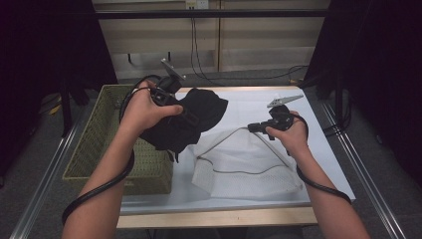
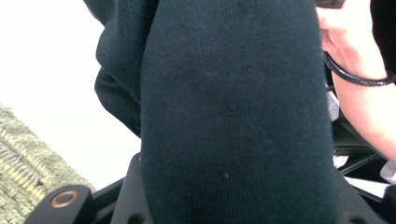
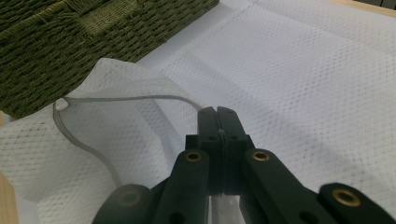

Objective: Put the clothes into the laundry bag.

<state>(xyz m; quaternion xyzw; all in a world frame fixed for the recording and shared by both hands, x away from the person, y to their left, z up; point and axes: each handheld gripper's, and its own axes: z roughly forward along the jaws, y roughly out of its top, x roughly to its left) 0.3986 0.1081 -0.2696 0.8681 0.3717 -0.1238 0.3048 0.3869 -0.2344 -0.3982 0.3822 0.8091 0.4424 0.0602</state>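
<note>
A black knit garment point(image 1: 196, 119) hangs bunched from my left gripper point(image 1: 180, 106), which is shut on it above the table's left side, next to the basket. In the left gripper view the same black cloth point(image 2: 233, 116) drapes over the jaws and hides them. A white mesh bag point(image 1: 249, 167) lies flat on the table. Its pale drawstring point(image 1: 219, 138) runs up from the bag's open left end to my right gripper point(image 1: 253, 128). In the right gripper view the right gripper point(image 3: 218, 114) is shut on the drawstring point(image 3: 126, 98), just above the mesh bag point(image 3: 303, 84).
A green woven basket point(image 1: 94, 144) stands on the left end of the white-covered table point(image 1: 318, 149); its wall is also near the right gripper's front point(image 3: 70, 46). Dark curtains flank the table, and cables run along the floor behind.
</note>
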